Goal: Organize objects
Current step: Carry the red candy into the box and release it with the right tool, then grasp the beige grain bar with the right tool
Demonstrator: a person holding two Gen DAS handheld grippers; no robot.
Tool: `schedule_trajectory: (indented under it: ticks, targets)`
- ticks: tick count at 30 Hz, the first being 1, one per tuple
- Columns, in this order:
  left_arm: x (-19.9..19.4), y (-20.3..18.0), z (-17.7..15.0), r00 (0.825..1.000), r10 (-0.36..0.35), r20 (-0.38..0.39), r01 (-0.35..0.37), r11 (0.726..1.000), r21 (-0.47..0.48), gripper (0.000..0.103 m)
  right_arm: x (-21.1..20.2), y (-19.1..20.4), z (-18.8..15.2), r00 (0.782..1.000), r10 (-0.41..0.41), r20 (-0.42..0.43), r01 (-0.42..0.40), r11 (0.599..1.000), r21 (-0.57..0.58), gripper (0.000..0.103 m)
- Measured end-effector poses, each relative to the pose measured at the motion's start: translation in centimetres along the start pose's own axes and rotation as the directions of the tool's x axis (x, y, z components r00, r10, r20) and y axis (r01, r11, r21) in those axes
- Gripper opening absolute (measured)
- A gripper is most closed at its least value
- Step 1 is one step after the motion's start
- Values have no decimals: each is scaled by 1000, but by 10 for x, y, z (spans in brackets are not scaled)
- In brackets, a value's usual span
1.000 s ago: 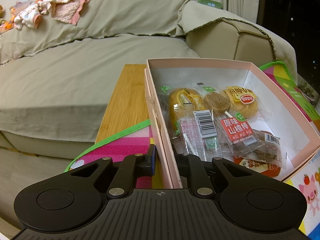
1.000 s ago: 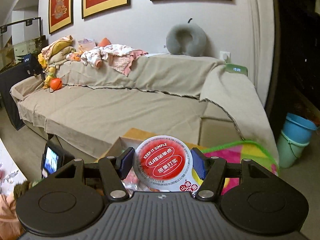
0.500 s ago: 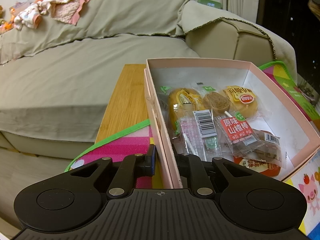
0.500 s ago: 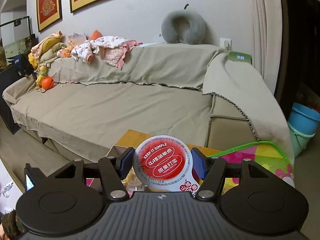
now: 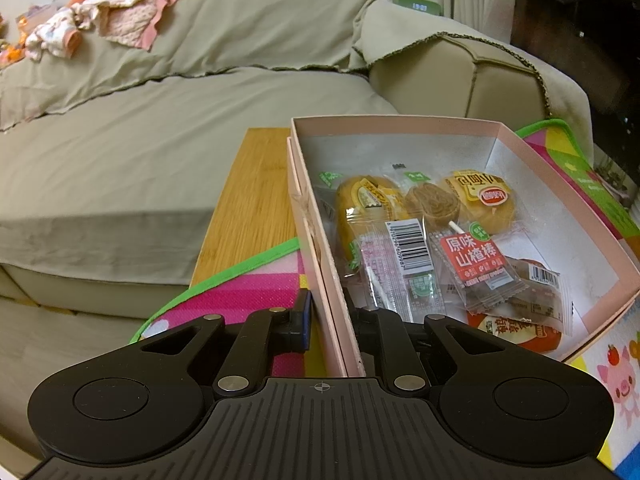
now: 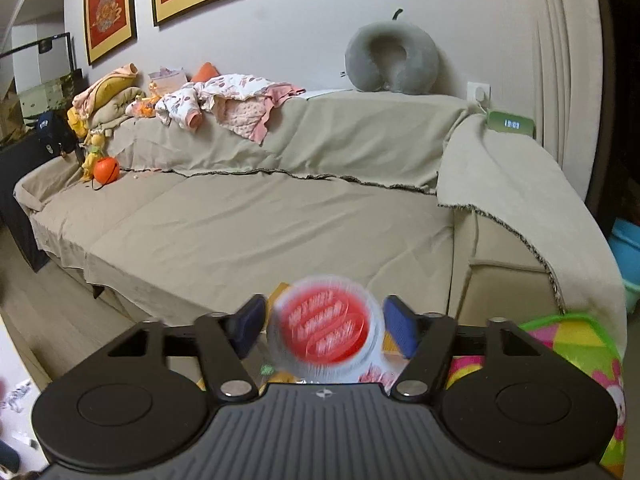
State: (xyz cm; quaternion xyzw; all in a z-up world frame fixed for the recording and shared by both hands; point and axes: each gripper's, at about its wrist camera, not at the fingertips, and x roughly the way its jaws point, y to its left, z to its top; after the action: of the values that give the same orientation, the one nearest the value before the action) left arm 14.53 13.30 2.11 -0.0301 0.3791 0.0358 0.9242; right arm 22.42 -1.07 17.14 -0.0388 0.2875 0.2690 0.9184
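Note:
In the left wrist view my left gripper (image 5: 328, 316) is shut on the near left wall of a pink cardboard box (image 5: 316, 232). The box holds several wrapped snacks: small cakes (image 5: 478, 200), a hawthorn lollipop pack (image 5: 474, 258) and a barcoded packet (image 5: 412, 246). In the right wrist view a round red-and-white snack cup (image 6: 326, 330) sits blurred between the blue pads (image 6: 398, 330) of my right gripper (image 6: 325, 330). The pads stand slightly apart from the cup on both sides.
The box rests on a colourful play mat (image 5: 240, 296) over a wooden table (image 5: 252, 204). A beige covered sofa (image 6: 260, 232) fills the background, with clothes (image 6: 224, 100), a grey neck pillow (image 6: 392, 60) and a green clock (image 6: 512, 124). Blue buckets (image 6: 628, 248) stand at the right.
The right gripper has opened slightly and the red snack cup has slipped lower and is blurred, moving. The right view has tilted up. The left gripper and box have not moved.

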Motion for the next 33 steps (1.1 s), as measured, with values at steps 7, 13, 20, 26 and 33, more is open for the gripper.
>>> schedule_trajectory:
  ticks: [7, 13, 20, 26, 33]
  targets:
    - [0, -1, 0, 1000, -4, 1, 4, 1000, 2, 16, -5, -37, -25, 998, -30, -48, 33, 997, 67, 79]
    - [0, -1, 0, 1000, -3, 1, 3, 1000, 3, 16, -15, -84, -76, 978, -155, -137, 167, 983, 78, 80]
    - [-1, -1, 0, 1000, -3, 0, 3, 1000, 3, 16, -20, -127, -130, 949, -199, -246, 236, 963, 130, 81]
    - [0, -2, 1, 1000, -2, -1, 2, 1000, 5, 16, -10, -136, -151, 932, -226, -282, 269, 955, 123, 81]
    - [0, -3, 0, 1000, -2, -4, 2, 1000, 10, 16, 7, -140, -149, 930, -259, -259, 301, 944, 138, 81]
